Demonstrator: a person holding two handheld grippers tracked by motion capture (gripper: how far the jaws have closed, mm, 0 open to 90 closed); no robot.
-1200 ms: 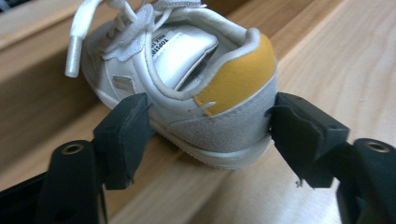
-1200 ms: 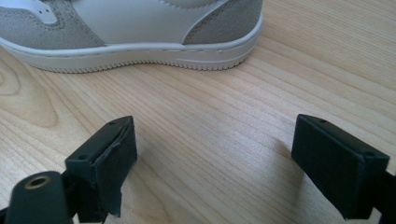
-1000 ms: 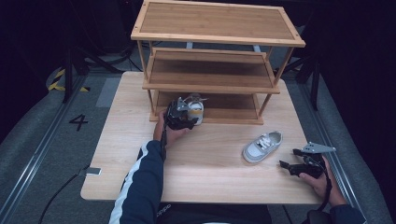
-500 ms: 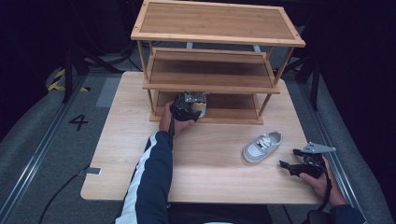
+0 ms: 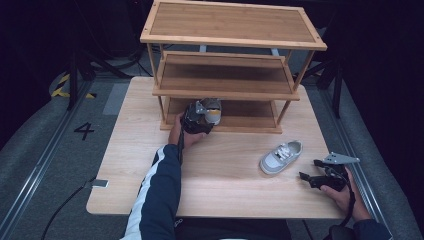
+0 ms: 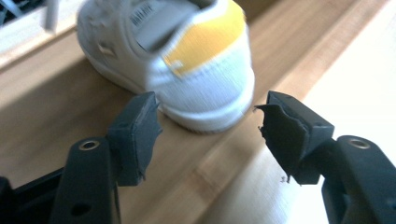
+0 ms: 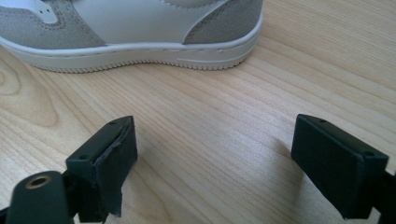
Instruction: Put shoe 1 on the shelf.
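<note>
A small white shoe with a yellow heel (image 6: 177,51) rests on the front edge of the rack's bottom shelf (image 5: 235,117). My left gripper (image 6: 208,109) is open just behind that heel, with a jaw on either side and gaps showing. From above, the left gripper (image 5: 196,120) sits at the shelf's left front with the yellow-heeled shoe (image 5: 212,111) ahead of it. A second shoe, white and grey (image 5: 281,156), lies on the table at the right. My right gripper (image 5: 311,179) is open a short way from it. The grey-and-white shoe (image 7: 135,28) is beyond the right gripper's (image 7: 212,135) spread jaws.
A three-tier wooden rack (image 5: 232,40) stands at the back of the light wood table (image 5: 225,175). Its thin posts frame the bottom shelf opening. Dark floor and rails surround the table. A small tag (image 5: 99,183) lies at the table's left front corner.
My left hand has carried the yellow-heeled shoe forward onto the bottom shelf, and its jaws now stand open behind the heel. The right gripper and the grey shoe have not moved.
</note>
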